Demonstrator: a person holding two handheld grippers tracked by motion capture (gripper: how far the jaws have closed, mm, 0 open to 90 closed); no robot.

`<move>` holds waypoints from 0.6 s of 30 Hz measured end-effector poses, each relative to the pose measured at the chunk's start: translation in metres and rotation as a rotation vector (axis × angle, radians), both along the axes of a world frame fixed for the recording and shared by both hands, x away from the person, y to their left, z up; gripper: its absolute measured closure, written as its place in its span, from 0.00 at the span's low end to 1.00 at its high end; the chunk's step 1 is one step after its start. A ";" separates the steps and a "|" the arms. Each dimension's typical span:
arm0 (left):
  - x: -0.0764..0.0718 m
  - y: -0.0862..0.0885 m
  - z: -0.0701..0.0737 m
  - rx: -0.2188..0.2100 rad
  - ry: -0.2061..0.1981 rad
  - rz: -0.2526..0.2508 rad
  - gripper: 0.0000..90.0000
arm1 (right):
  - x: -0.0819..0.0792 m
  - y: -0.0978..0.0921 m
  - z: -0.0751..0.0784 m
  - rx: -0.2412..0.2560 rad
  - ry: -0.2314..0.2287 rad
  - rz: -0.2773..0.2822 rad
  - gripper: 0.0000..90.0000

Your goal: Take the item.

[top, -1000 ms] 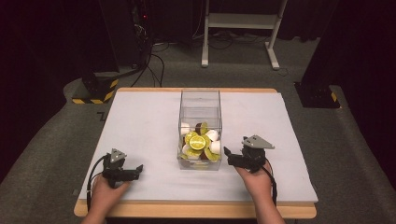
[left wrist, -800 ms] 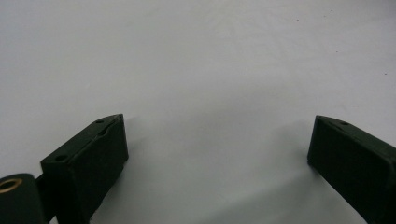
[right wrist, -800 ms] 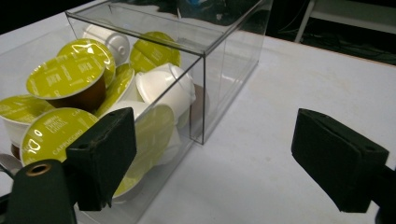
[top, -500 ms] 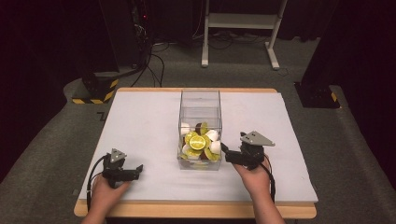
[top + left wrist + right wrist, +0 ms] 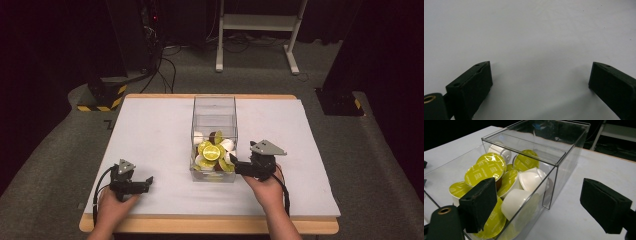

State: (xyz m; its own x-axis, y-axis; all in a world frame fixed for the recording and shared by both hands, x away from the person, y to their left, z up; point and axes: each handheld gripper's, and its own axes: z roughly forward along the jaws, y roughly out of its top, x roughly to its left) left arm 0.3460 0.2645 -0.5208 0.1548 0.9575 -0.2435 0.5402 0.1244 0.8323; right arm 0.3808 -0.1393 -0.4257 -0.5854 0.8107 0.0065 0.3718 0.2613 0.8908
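Capsules [image 5: 486,170], lidded in yellow-green or turned up white, are heaped at the near end of a clear box [image 5: 214,107], whose far half is seen bare. The box is set mid-table [image 5: 150,130], and wide white surface lies open to either side, out to the wooden edge. The right gripper [image 5: 544,205] is held just beside the box's near right corner, jaws spread wide, nothing between them. The left gripper [image 5: 540,75] is rested low near the front left edge, well apart from the box, jaws likewise wide and empty.
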 end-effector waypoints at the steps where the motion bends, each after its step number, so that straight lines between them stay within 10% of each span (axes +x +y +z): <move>1: 0.000 0.000 0.000 0.000 0.000 0.000 0.06 | 0.000 0.002 0.000 0.002 0.002 0.004 0.16; 18: 0.000 0.000 0.000 0.000 0.000 0.000 0.06 | 0.002 0.025 -0.001 -0.007 0.032 0.064 0.19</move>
